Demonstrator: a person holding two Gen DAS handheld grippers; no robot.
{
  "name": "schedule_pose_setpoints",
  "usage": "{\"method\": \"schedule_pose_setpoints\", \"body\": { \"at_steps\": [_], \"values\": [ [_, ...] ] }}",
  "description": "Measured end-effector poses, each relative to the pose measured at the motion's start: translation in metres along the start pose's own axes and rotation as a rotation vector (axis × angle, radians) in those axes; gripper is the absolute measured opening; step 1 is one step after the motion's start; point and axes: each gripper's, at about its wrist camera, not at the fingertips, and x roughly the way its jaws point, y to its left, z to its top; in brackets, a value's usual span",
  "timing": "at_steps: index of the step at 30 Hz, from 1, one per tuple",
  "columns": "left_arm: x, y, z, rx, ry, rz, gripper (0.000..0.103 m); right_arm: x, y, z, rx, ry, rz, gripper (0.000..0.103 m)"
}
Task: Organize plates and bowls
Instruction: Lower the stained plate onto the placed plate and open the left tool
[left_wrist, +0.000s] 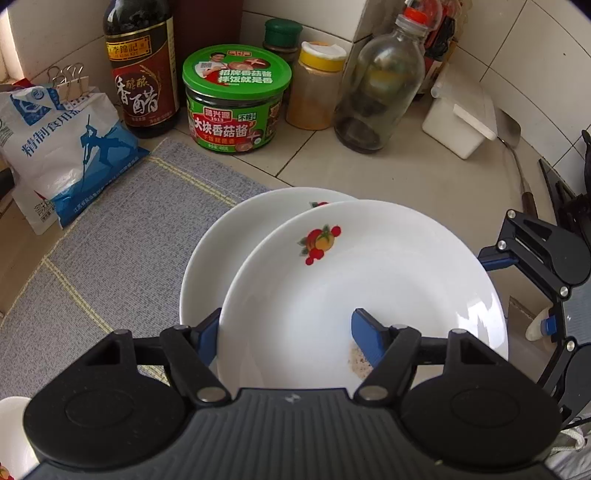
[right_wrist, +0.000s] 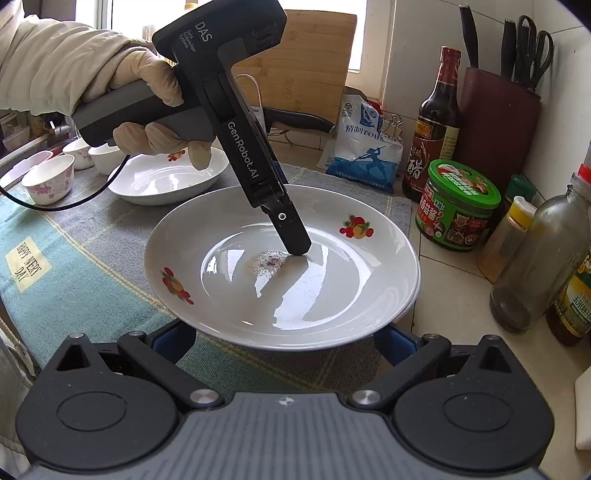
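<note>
Left claw (left_wrist: 286, 328): pinching the top plate (left_wrist: 369, 266). One blue pad sits inside the plate on its sloping wall; the other is against the outside of the left rim. The claw points steeply down. In the right wrist view, only the inner finger shows, with its tip touching the plate floor just beside a small speckled stain (right_wrist: 267, 262). A gloved hand (right_wrist: 155, 92) grips the handle.

Right claw (right_wrist: 282, 343): spread wide, with nothing pressed between its pads. Both finger ends pass out of sight under the near rim of the plate. In the left wrist view, one of its blue pads is just beside the plate's right rim and the other is apart from it.

Top plate: white, deep, with fruit prints on the rim. Its near edge is raised clear of the grey-blue cloth (left_wrist: 110, 240), and a shadow lies below it.

Second plate (left_wrist: 229, 240): same pattern. It lies on the cloth beyond and to the left. The top plate overlaps it in the left wrist view – whether the two touch cannot be determined.

Small flowered bowls (right_wrist: 48, 177): grouped at the far left end of the cloth.

Tiled counter (left_wrist: 388, 173), rear edge: a salt bag (left_wrist: 62, 147), a dark vinegar bottle (left_wrist: 142, 66), a green-lidded jar (left_wrist: 236, 99) and a clear glass bottle (left_wrist: 376, 85).
</note>
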Motion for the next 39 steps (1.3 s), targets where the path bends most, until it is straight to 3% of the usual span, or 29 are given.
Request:
{"method": "schedule_pose_setpoints", "body": {
  "at_steps": [17, 39],
  "values": [
    [0.020, 0.006, 0.016, -0.009, 0.025, 0.009, 0.073, -0.001, -0.011, 0.003, 0.084, 0.020, -0.019, 0.103],
    [0.023, 0.005, 0.022, 0.046, 0.065, 0.030, 0.072, 0.000, -0.009, 0.006, 0.067, 0.034, -0.031, 0.103]
  ]
}}
